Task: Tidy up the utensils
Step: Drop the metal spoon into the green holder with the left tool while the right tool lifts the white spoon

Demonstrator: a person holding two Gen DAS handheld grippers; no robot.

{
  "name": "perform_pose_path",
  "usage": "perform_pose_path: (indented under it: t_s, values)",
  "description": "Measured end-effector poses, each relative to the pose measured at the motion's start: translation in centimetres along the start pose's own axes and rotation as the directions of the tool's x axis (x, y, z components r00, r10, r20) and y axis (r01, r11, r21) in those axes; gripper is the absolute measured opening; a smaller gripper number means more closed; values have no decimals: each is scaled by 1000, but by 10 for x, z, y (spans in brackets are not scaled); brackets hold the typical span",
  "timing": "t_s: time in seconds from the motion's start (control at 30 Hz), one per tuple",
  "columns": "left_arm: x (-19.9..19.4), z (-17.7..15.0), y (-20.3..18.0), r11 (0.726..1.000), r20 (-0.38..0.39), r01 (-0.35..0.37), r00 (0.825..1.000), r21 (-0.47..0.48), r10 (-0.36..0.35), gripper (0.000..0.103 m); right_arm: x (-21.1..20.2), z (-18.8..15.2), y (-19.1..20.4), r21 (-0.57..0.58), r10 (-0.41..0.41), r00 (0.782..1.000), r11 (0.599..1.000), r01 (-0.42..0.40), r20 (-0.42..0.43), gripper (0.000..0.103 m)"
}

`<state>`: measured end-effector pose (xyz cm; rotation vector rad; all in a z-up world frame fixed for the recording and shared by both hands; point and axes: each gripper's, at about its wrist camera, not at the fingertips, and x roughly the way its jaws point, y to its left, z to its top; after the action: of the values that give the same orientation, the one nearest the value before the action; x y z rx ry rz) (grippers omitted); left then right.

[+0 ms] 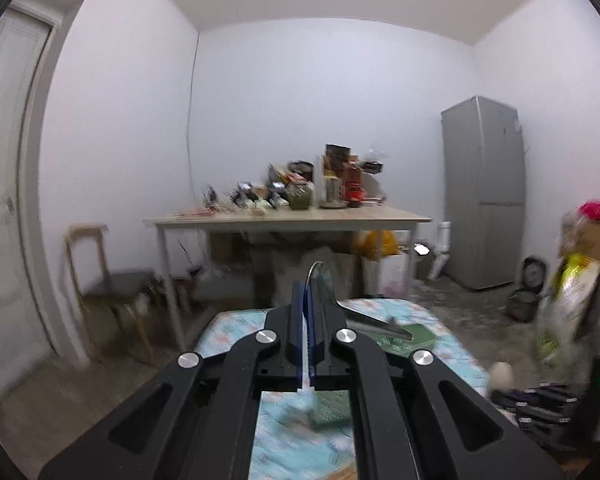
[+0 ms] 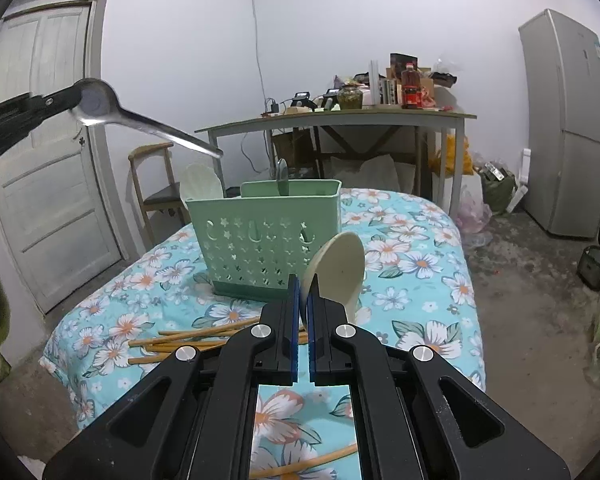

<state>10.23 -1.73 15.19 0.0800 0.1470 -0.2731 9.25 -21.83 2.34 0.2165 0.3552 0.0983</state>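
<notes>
- The caddy (image 2: pixel 266 236) is pale green plastic with a darker green base, its front wall pierced with stars and moons; it stands upright at mid-frame in the right wrist view, on the table (image 2: pixel 428 280).
- A cream paddle (image 2: pixel 201 184) rises from its left compartment, and a thin metal utensil (image 2: pixel 282 178) stands in the back one.
- The right tool (image 2: pixel 303 300), at lower centre, is clamped on a cream spoon (image 2: pixel 338 268), a matte oval bowl seen just in front of the caddy.
- Bamboo chopsticks (image 2: pixel 188 340) lie scattered on the cloth at lower left.
- The left tool (image 2: pixel 66 100) reaches in from the upper left of that view, shut on the bowl of a shiny steel spoon (image 2: pixel 140 122); the handle slopes down to the right, above the caddy.
- In the left wrist view the steel spoon (image 1: pixel 316 276) shows edge-on between the blue pads (image 1: pixel 298 320) of the left tool (image 1: pixel 306 300).
- The cloth (image 2: pixel 416 264) is turquoise with white flowers.
</notes>
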Motion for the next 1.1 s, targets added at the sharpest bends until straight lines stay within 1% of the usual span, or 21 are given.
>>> perform_pose_path:
  t_s: [0.07, 0.13, 0.27, 0.47, 0.57, 0.63, 0.7, 0.83, 0.93, 1.0, 1.1]
  values:
    - [12, 1, -2, 998, -4, -35, 999, 48, 35, 1, 0, -1, -3, 8, 6, 1000, 1000, -6, 5, 2]
    - [28, -1, -6, 993, -25, -67, 997, 98, 70, 1, -1, -1, -4, 14, 11, 1000, 1000, -11, 9, 2]
    - [54, -10, -14, 974, -55, -120, 990, 193, 133, 1, -1, -1, -7, 19, 21, 1000, 1000, -22, 14, 2]
    - [77, -24, -21, 947, -82, -150, 980, 285, 180, 1, -1, -1, -11, 32, 33, 999, 999, -34, 22, 2]
    - [83, -30, -30, 940, -107, -139, 978, 310, 180, 1, -2, -1, -12, 38, 38, 999, 999, -39, 26, 2]
    - [90, -33, -34, 938, -130, -120, 977, 324, 170, 1, -3, -1, -13, 43, 42, 999, 998, -43, 28, 2]
    - [98, -36, -36, 942, -156, -93, 976, 322, 150, 1, -3, -1, -14, 49, 48, 998, 998, -49, 29, 2]
    - [109, -38, -42, 956, -208, -37, 973, 290, 101, 2, -2, 0, -15, 60, 57, 998, 997, -58, 30, 2]
    - [119, -39, -40, 975, -252, 14, 967, 221, 43, 4, -1, 1, -16, 68, 64, 998, 995, -66, 30, 2]
    - [124, -39, -36, 987, -272, 60, 962, 150, -17, 6, 0, 2, -18, 75, 68, 997, 995, -70, 29, 2]
    - [133, -40, -29, 991, -286, 121, 953, 49, -102, 7, 1, 3, -20, 88, 74, 997, 993, -76, 28, 2]
